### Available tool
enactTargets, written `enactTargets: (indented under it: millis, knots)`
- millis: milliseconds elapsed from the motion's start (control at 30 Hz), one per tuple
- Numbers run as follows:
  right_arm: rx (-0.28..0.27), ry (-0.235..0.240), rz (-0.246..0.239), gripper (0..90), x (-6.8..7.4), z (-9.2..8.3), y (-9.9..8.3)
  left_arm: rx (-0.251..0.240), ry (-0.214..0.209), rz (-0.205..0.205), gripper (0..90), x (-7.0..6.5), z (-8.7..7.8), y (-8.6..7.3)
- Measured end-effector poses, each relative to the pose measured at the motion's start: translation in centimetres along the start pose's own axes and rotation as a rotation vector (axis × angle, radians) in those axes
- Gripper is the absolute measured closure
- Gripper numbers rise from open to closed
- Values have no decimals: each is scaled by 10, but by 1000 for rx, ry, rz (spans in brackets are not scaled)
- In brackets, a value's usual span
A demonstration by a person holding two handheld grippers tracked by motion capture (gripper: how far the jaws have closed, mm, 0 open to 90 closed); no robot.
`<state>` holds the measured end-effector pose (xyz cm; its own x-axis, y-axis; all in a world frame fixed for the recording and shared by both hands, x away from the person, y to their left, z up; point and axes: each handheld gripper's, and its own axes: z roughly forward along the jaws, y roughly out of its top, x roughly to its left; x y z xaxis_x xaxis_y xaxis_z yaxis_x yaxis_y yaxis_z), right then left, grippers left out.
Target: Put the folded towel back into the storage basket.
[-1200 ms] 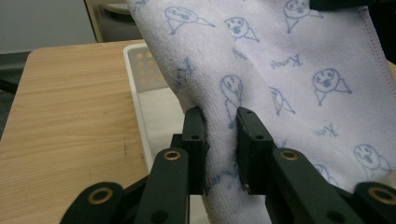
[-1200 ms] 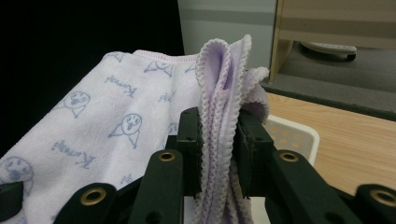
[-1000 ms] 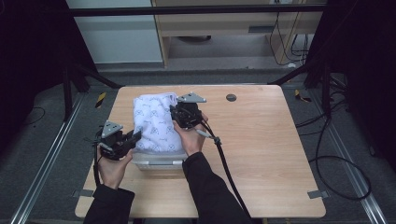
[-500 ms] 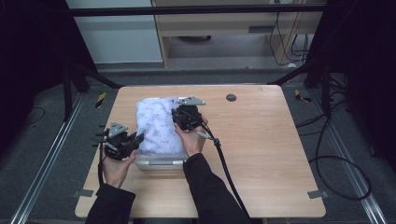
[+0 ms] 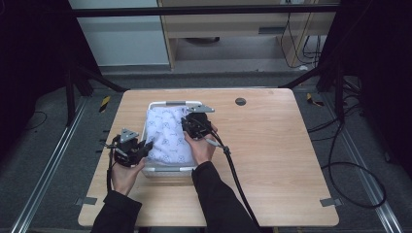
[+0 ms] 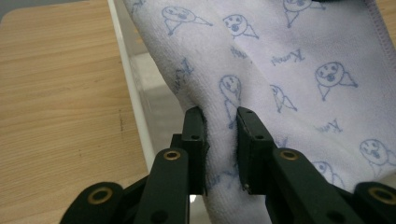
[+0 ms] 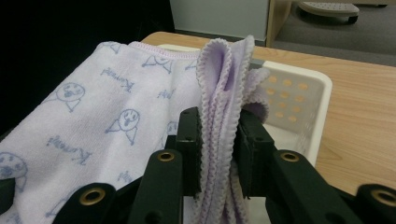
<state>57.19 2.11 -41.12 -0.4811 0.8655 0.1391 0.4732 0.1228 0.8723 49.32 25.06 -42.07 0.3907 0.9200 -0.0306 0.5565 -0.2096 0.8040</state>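
Two tools grip our printed lilac towel (image 5: 167, 136), draped over the white basket (image 5: 170, 103), long axis running near-to-far. Left tool (image 5: 145, 145) pinches its near-left fold; right tool (image 5: 187, 125) clamps the bunched right edge, across the basket.

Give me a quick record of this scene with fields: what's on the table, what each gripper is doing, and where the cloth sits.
surface: wooden table
container: white basket, perforated wall, on the table
cloth: lavender towel with printed faces, draped over the basket
left gripper: jaws shut on a fold of the towel at the basket's near left side
right gripper: jaws shut on bunched towel edges at the right side
other: small dark round disc on the table's far part
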Motion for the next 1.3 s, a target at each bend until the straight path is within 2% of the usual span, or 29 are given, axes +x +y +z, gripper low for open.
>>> enactTargets:
  millis: [500,700,733,833,867,900,1100,1200,1300]
  knots:
    - [26,-9,-4,728,-2,11,-9,34,10,-4,738,1,10,-4]
    - [41,-24,-22,717,-1,14,-12,49,20,-3,716,2,14,-6]
    - [47,-22,-22,708,-2,16,-13,48,25,-2,687,2,14,-6]
    - [65,-28,-21,689,-3,18,-15,41,53,6,673,1,13,-5]
    - [75,-32,-23,679,-3,19,-16,32,55,3,654,1,12,-5]
    - [78,-38,-33,677,-4,20,-17,23,61,-3,596,2,10,-4]
    - [52,-48,-41,615,-7,16,-16,4,58,-6,590,0,7,-3]
    - [15,-57,-41,558,-12,6,-13,-20,49,-13,588,-2,2,-1]
    - [4,-54,-31,514,-15,-1,-13,-50,39,-18,583,-3,-3,1]
